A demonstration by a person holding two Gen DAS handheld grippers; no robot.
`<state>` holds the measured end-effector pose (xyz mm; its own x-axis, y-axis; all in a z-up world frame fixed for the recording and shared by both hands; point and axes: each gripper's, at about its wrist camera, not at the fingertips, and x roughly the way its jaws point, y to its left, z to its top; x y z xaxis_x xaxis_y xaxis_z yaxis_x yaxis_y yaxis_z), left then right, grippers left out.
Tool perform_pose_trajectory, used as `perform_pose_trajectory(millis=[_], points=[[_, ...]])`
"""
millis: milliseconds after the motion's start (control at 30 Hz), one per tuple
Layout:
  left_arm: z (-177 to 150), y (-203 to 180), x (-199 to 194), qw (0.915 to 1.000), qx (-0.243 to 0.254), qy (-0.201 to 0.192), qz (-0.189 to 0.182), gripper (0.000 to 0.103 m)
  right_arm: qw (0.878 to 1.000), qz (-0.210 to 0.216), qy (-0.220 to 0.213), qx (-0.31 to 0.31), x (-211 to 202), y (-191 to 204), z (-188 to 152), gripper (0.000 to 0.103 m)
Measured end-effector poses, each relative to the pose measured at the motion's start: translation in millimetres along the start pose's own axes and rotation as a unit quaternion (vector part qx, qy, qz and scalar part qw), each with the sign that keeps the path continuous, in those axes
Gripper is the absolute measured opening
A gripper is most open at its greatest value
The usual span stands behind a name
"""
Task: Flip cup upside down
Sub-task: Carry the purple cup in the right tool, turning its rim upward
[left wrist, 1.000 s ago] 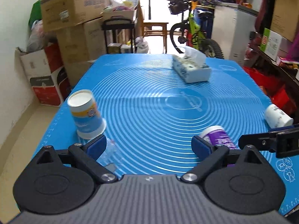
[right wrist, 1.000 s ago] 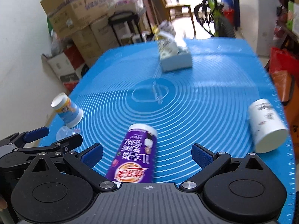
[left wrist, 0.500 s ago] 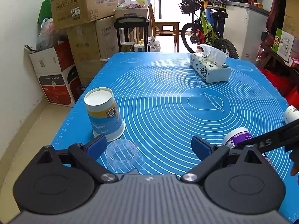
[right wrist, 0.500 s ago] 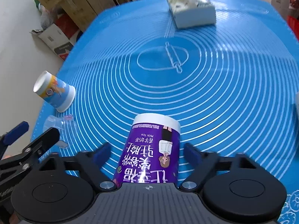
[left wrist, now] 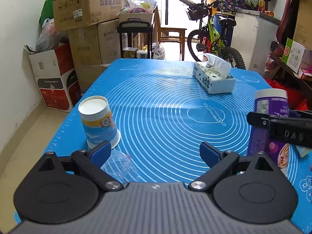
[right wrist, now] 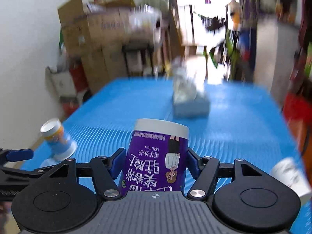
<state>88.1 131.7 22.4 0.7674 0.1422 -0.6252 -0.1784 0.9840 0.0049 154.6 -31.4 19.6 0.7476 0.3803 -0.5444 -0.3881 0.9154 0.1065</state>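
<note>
My right gripper (right wrist: 154,160) is shut on the purple milk-tea cup (right wrist: 156,156), its white base pointing away from me and its print upside down. In the left wrist view the same purple cup (left wrist: 270,117) stands tall at the right, with the right gripper's finger across it. My left gripper (left wrist: 156,152) is open and empty above the blue mat's (left wrist: 165,101) near edge. A blue and yellow cup (left wrist: 98,120) stands upside down just beyond its left finger. A clear plastic cup (left wrist: 119,165) lies beside that finger.
A tissue box (left wrist: 213,79) sits at the far right of the mat. A white cup (right wrist: 290,177) lies on its side at the right edge. Cardboard boxes (left wrist: 85,5), a black cart and a bicycle (left wrist: 212,37) stand beyond the table.
My right gripper has closed on the purple cup and tipped it from lying on the mat towards standing base-up. The right wrist view is blurred from this motion. The left gripper has drifted slightly.
</note>
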Motion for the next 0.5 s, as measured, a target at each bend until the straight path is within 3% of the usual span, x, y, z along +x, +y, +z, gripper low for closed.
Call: perform_pose_trajectory(millis=[167, 367, 500], points=[[-3.4, -9.1, -3.1, 1.0, 0.001, -0.008, -0.004, 0.096, 0.991, -0.053, -0.109, -0.058, -12.3, -0.4, -35.4, 0.067], [-8.6, -19.5, -7.7, 0.9997, 0.014, -0.016, -0.009, 0.096, 0.984, -0.067, -0.141, -0.089, -15.5, -1.4, -71.5, 0.067], [-11.9, -26.1, -8.3, 0.9996, 0.018, -0.013, -0.015, 0.096, 0.984, -0.056, -0.143, -0.088, -21.9, -1.2, -72.2, 0.067]])
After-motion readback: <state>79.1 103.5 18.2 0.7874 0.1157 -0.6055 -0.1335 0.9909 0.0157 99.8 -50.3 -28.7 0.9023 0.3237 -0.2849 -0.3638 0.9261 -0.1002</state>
